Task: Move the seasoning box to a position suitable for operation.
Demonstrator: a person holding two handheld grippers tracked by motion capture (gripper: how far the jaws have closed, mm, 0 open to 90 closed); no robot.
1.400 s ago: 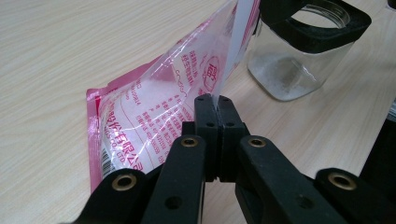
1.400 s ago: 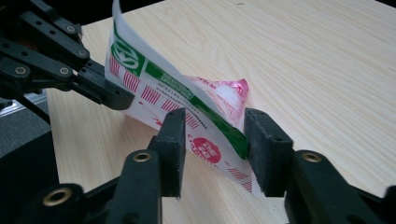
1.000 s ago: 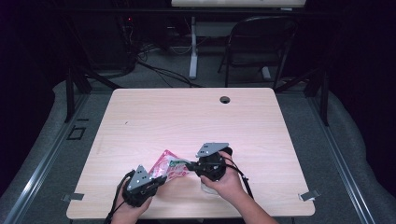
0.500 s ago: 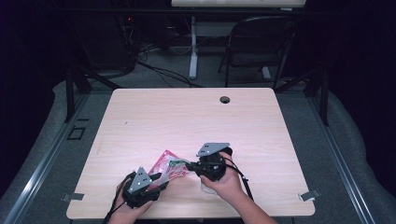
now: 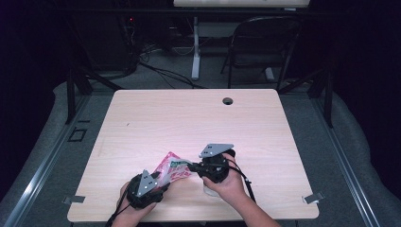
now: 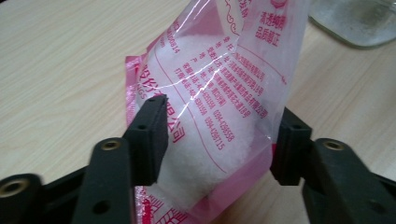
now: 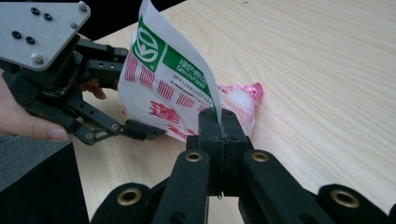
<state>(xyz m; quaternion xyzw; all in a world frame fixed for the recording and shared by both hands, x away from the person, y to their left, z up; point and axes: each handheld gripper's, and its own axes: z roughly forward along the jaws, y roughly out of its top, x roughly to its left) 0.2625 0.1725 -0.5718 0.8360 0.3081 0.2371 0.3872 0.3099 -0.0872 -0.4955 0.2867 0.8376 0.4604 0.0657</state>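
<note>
Right gripper (image 7: 219, 122): pinching bag (image 7: 177, 88) edge.
Left gripper (image 6: 219, 135): at bag's seven o'clock, jaws spread astride it, just been opening.
Table (image 5: 198, 118): bag's base resting.

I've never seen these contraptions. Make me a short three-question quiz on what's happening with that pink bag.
1. True or false: the right gripper pinches an edge of the bag.
2. What does the bag hold? A) white grains B) green liquid C) screws
3. What do the left gripper's jaws straddle?

Key: 1 true. 2 A. 3 the bag's lower end; they have just been opening, and the pads stand off it.
</note>
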